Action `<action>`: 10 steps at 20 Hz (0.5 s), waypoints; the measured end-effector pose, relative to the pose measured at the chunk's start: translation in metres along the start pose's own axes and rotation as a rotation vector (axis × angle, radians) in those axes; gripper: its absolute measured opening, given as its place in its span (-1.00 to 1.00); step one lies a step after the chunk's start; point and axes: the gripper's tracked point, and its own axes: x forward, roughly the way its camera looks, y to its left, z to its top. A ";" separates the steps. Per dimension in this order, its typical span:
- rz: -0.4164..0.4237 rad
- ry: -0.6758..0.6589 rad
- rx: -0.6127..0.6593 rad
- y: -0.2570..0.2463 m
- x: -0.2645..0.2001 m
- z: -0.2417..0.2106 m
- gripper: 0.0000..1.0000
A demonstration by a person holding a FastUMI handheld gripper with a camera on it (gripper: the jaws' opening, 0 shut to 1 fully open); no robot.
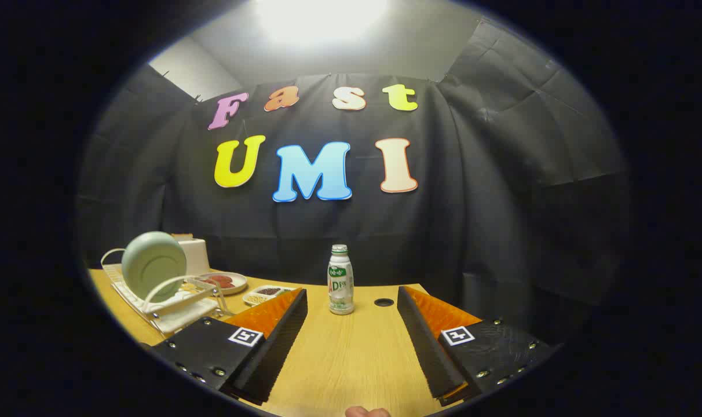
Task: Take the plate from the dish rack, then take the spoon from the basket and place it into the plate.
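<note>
A pale green plate stands on edge in a white wire dish rack on the wooden table, to the left of and beyond my left finger. My gripper hovers over the table, open wide with nothing between its fingers. The rack's near end lies partly behind the left finger. I cannot make out a basket or a spoon.
A small white bottle with a green label stands just ahead, between the fingers. Behind the rack are a plate of red food, a small dish and a white box. A round cable hole sits in the tabletop.
</note>
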 end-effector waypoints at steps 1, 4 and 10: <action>0.006 -0.010 -0.010 0.002 -0.005 0.018 0.92; 0.029 0.003 0.010 0.011 -0.021 0.058 0.93; -0.010 -0.009 0.018 0.013 -0.058 0.135 0.92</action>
